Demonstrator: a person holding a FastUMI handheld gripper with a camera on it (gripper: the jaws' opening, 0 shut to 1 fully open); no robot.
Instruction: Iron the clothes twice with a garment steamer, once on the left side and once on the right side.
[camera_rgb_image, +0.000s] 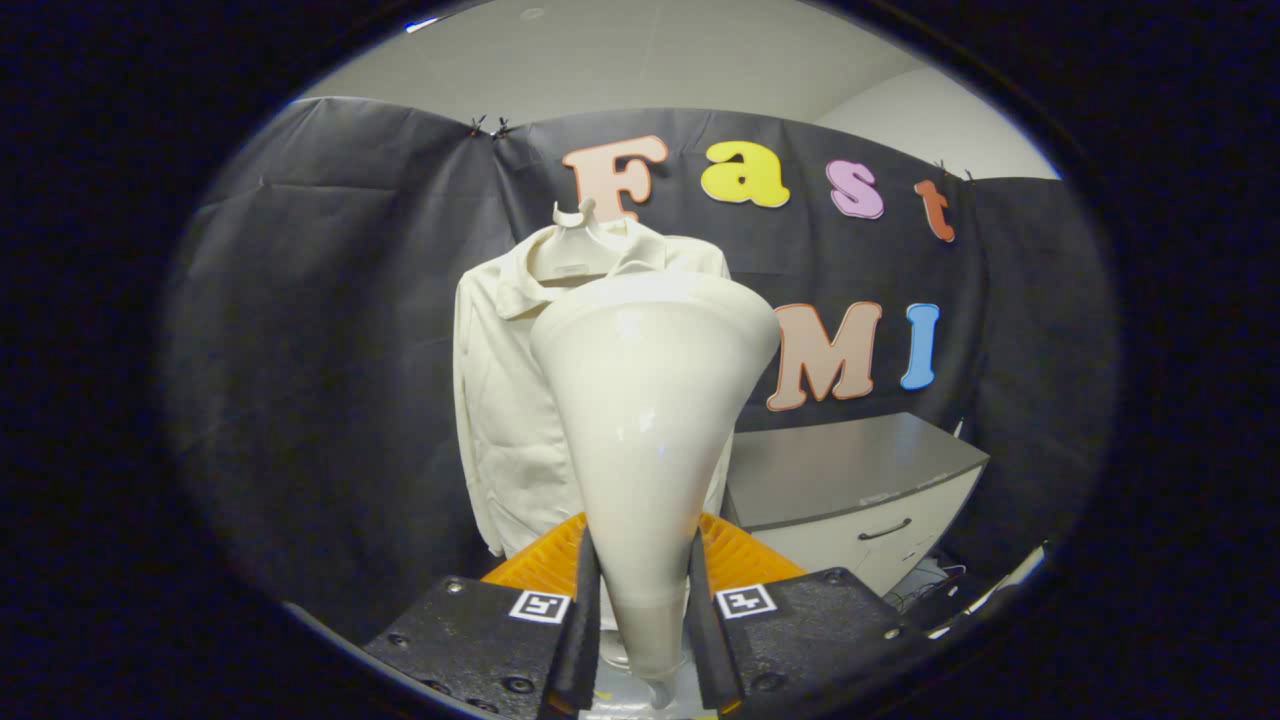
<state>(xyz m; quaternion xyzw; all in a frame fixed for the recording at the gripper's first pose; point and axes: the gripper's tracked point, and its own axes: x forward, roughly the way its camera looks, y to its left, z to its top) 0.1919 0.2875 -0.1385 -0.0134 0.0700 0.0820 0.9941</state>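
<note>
A cream cone-shaped garment steamer head (650, 420) rises from between my fingers, narrow end down and wide mouth facing away toward the clothes. My gripper (642, 620) is shut on its narrow neck, both fingers pressing its sides. Beyond it hangs a cream hooded jacket (505, 400) on a pale hanger (578, 215) against the black cloth wall. The steamer head covers the jacket's middle and right side; the left sleeve and left front show. I cannot tell how far the steamer's mouth is from the fabric.
A grey-topped cabinet (850, 470) with a white drawer front and dark handle stands to the right of the jacket. Cables lie on the floor by its lower right corner. An orange ribbed part (545, 560) sits just behind the fingers.
</note>
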